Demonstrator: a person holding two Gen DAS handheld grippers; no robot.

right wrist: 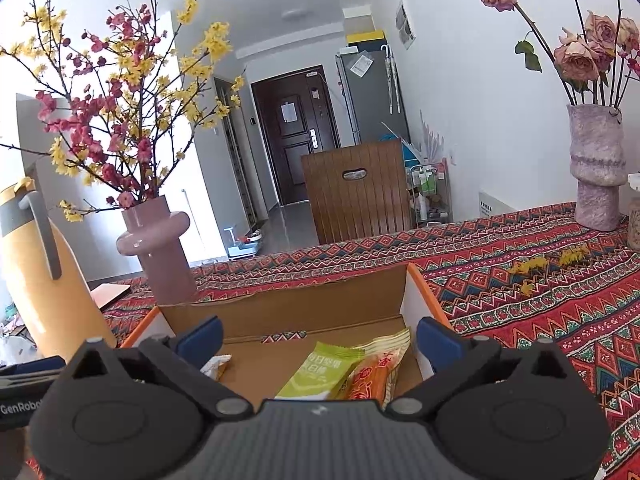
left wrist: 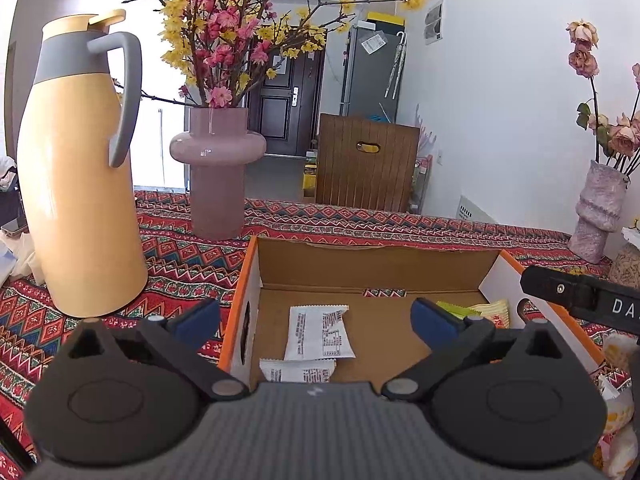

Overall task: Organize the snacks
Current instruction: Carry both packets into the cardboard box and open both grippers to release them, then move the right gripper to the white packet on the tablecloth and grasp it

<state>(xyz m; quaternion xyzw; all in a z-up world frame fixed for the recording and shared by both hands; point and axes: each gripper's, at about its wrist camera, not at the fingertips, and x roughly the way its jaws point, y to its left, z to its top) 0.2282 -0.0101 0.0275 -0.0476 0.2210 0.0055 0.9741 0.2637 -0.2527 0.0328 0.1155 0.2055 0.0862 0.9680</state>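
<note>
**Both claws hang released over an open snack box**

Left wrist view: The left claw [left wrist: 316, 322] is spread wide and grasps nothing, poised above the near edge of an orange-rimmed cardboard box [left wrist: 240, 300] on the patterned tabletop [left wrist: 180, 264]. Inside the box, 2 white snack packets lie flat, one [left wrist: 319, 333] on the box floor between the blue pads and a second [left wrist: 297, 370] just nearer the camera, partly under the first. A green packet [left wrist: 456, 309] and a yellow packet [left wrist: 496, 312] sit against the box's right wall. A yellow thermos jug [left wrist: 80, 184] stands left of the box, a pink vase [left wrist: 218, 176] of red and yellow blossoms behind it. Part of the other tool's black body [left wrist: 580, 294] enters at the right edge.

Right wrist view: The right claw [right wrist: 318, 342] is likewise released and empty, over the box's right end [right wrist: 418, 280]. Below it, a green packet [right wrist: 316, 374] and an orange packet [right wrist: 374, 374] lie side by side, touching. A small white-and-orange packet [right wrist: 216, 366] peeks out beside the left finger. A mottled pink vase [right wrist: 596, 168] of faded roses stands far right on the tabletop, with loose yellow petals [right wrist: 548, 264] on the cloth.
</note>
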